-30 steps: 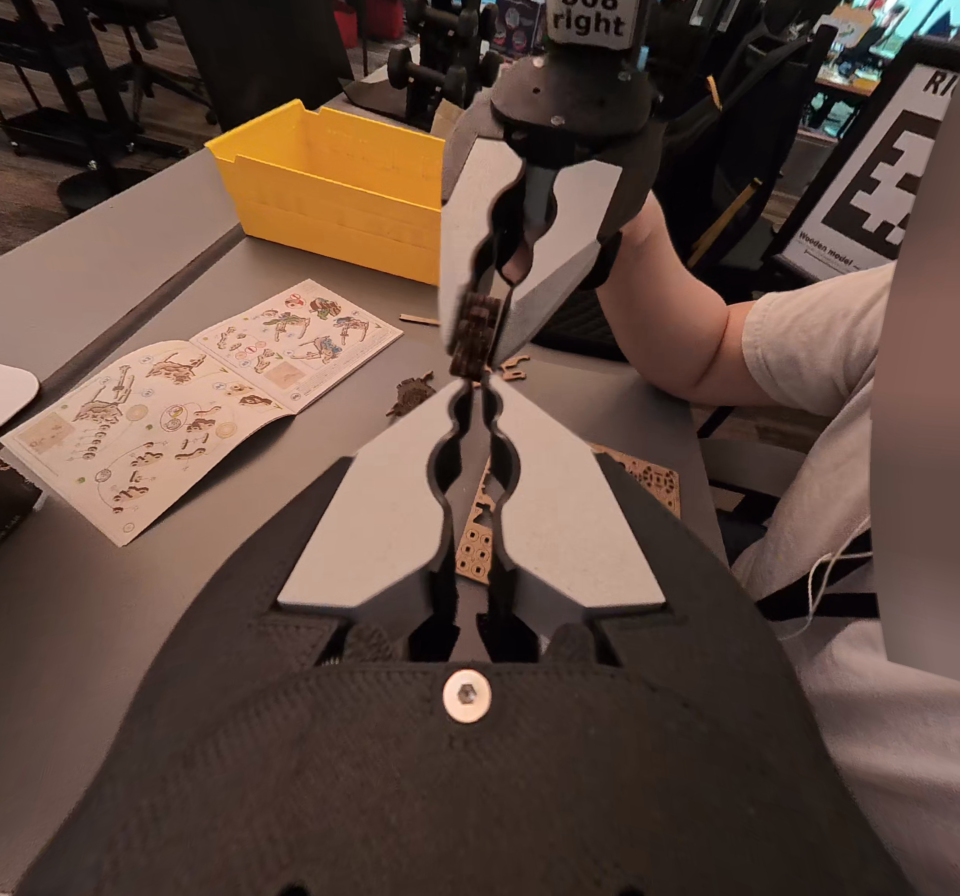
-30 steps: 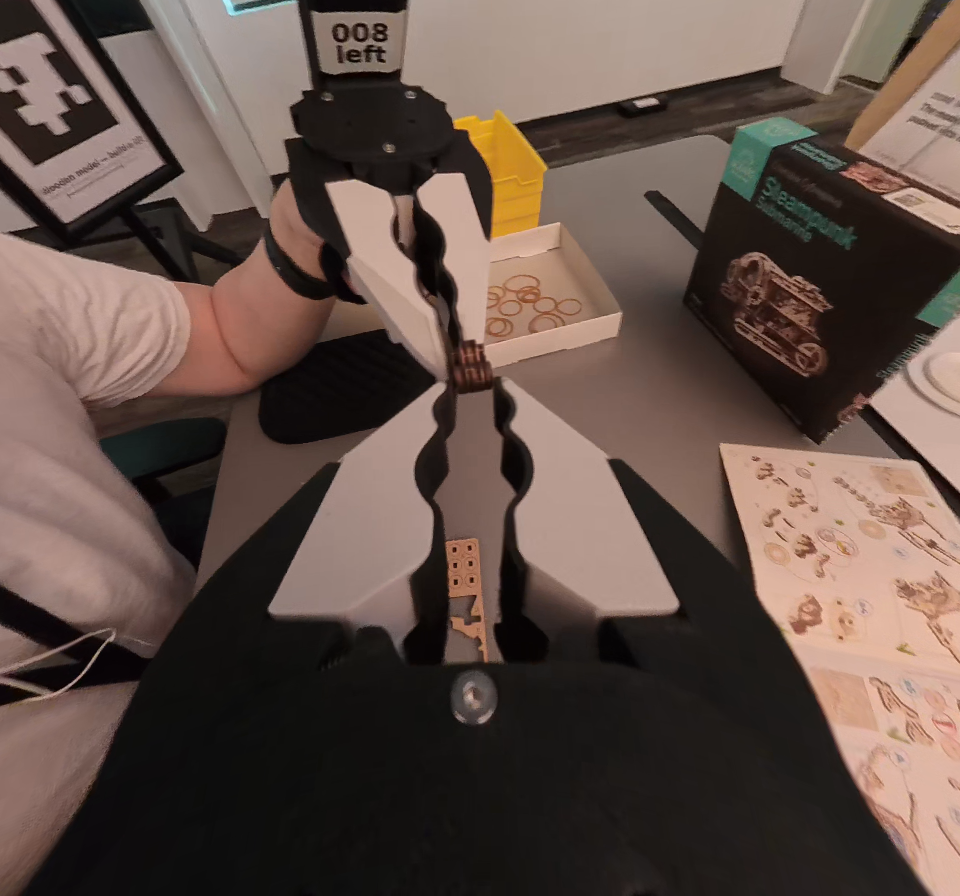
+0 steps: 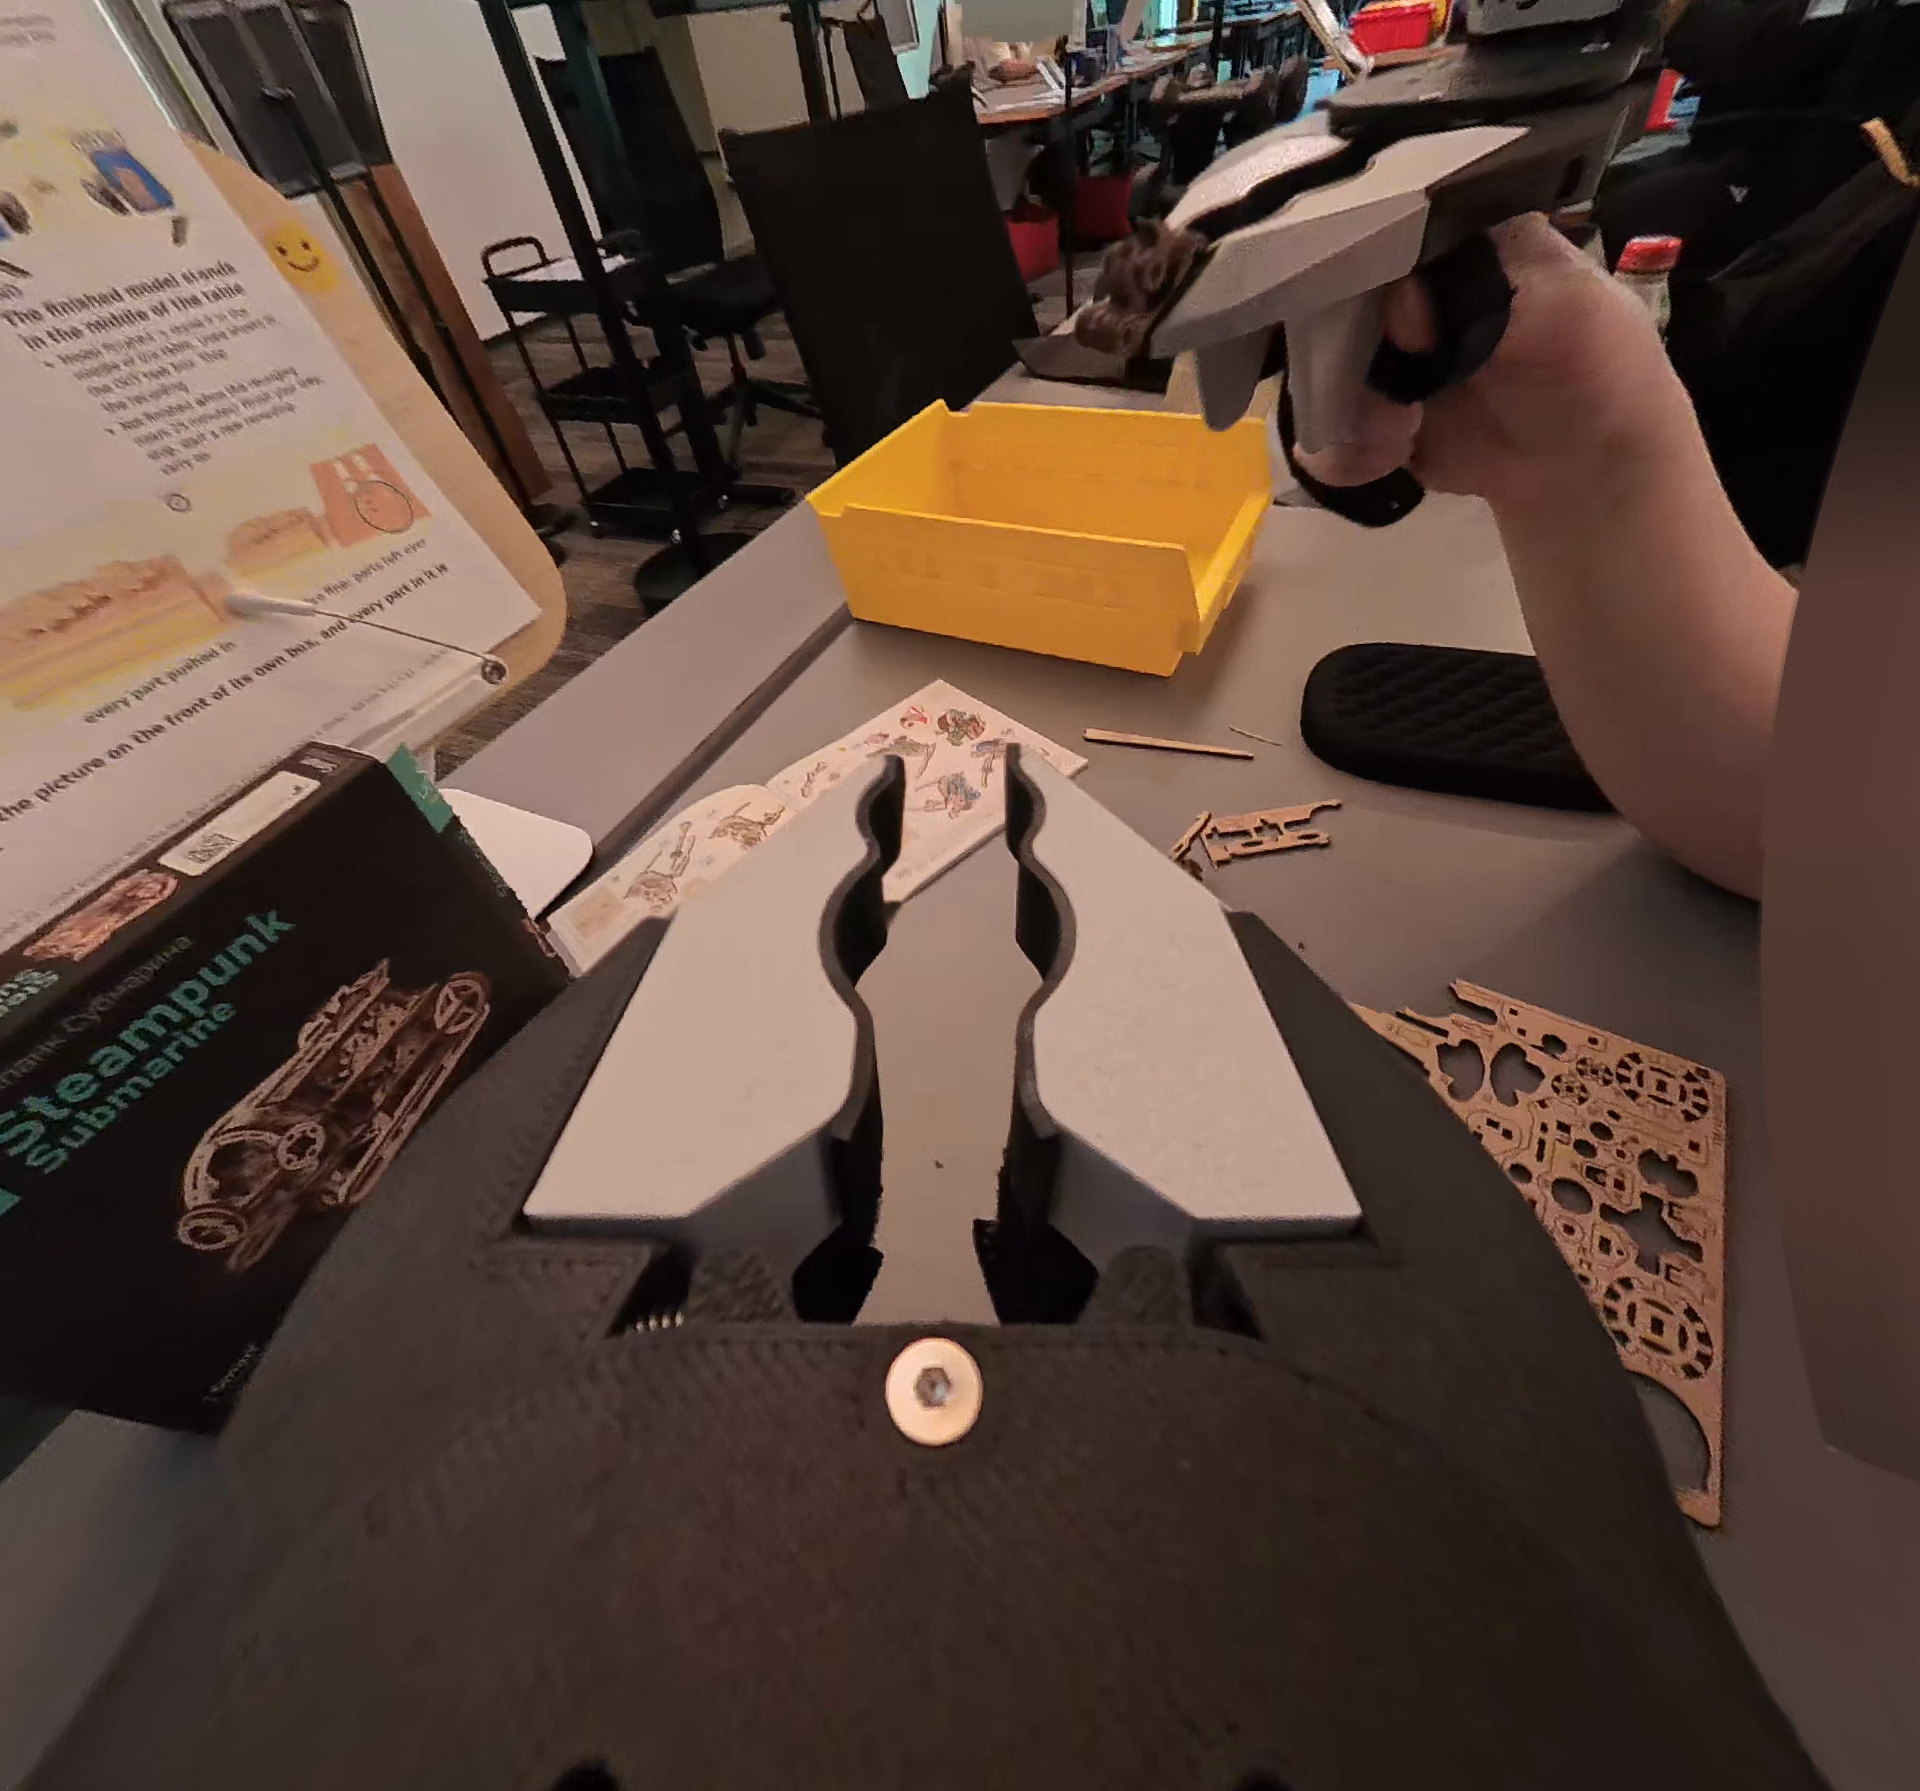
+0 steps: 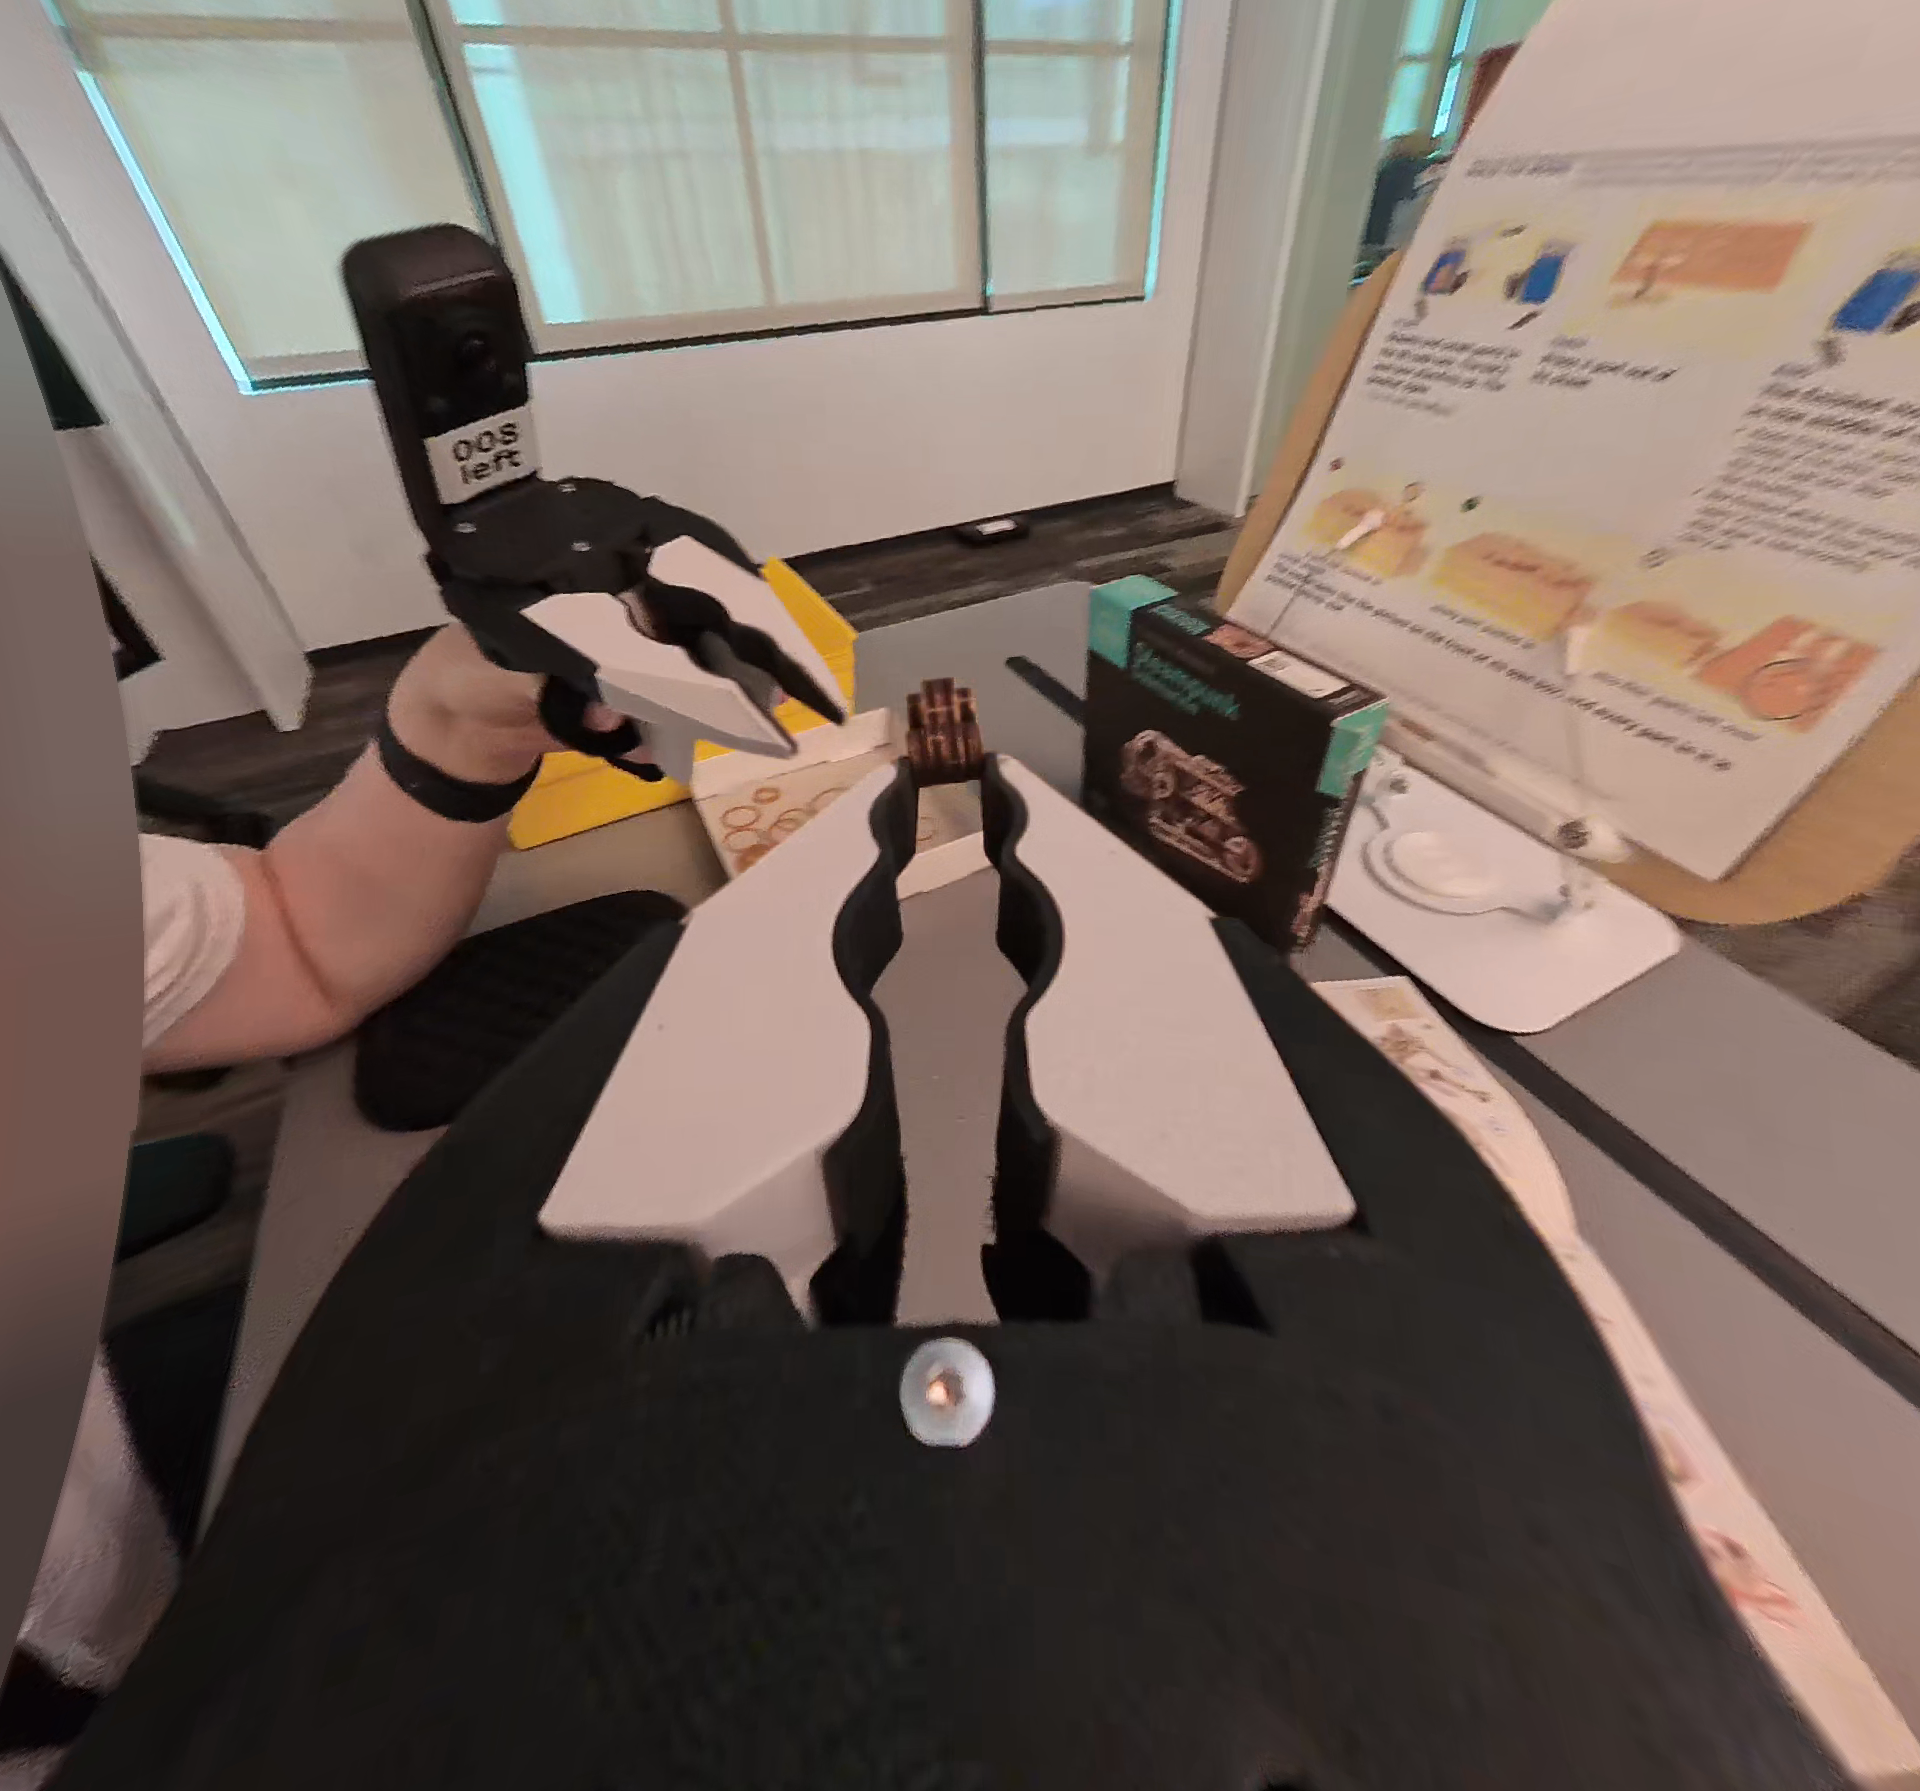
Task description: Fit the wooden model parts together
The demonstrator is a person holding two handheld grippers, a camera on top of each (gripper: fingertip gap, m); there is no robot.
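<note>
We see our right gripper (image 4: 943,773) pinching the small dark wooden assembly (image 4: 941,731) at its fingertips above the table (image 3: 1455,920), while our left gripper (image 3: 951,773) hangs apart, slightly parted and empty.

Matt grey table (image 3: 1403,910); glossy yellow plastic bin (image 3: 1039,536); laser-cut wooden sheet (image 3: 1590,1170), rough edges.

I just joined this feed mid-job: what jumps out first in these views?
The right gripper held up over the table, fingers shut on a small dark wooden assembly. Beside it the left gripper hangs open and empty. Behind sit a bright yellow bin and, at the table's left edge, the black model box.
</note>
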